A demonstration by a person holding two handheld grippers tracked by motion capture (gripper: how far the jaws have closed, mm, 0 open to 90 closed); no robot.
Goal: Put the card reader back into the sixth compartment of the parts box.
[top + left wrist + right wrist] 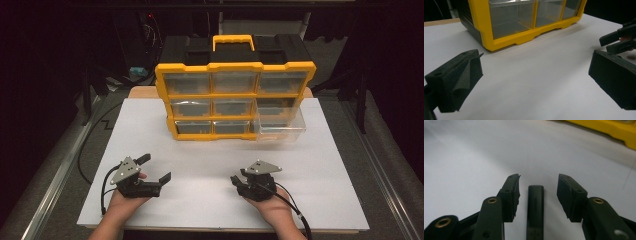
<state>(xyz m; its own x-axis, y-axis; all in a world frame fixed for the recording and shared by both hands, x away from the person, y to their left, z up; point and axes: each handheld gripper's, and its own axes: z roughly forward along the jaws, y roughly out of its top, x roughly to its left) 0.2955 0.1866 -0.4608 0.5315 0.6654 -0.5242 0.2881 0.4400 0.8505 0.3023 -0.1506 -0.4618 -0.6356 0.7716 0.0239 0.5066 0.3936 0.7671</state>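
Black and slim, a small flat bar (535, 207) lies on the white table (200, 150) between the jaws of the right tongs (538, 192), touching neither pad. It looks rigid, light and smooth, probably plastic, so it could skid; its long side faces seem the place to pinch. The right tongs stand half open and grip nothing yet. The left tongs (534, 75) gape wide and empty, the yellow drawer cabinet (524, 22) just ahead of them.
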